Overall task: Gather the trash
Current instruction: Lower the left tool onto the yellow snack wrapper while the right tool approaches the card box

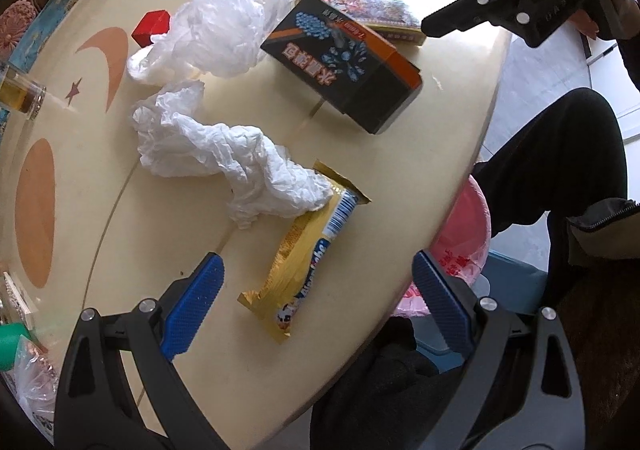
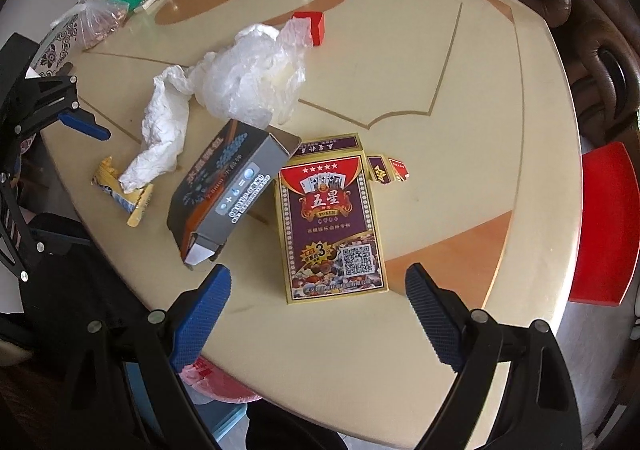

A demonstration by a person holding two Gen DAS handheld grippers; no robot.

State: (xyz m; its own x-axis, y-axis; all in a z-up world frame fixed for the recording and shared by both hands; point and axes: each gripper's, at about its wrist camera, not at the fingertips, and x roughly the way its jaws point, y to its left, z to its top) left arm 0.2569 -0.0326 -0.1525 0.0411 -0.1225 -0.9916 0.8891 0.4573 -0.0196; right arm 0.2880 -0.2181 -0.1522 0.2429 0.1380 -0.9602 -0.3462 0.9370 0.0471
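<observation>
Candy wrapper point(image 1: 306, 250) sits right under my left gripper point(image 1: 316, 306), card box point(image 2: 330, 226) under my right gripper point(image 2: 318, 314); both jaws apart, empty.

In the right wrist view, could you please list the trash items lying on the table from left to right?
Yellow snack wrapper → crumpled white tissue → dark open-ended box → poker card box → torn card-box flap.

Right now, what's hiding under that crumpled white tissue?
One end of the gold snack wrapper lies under the crumpled white tissue. Whatever else lies beneath the tissue is covered.
</observation>
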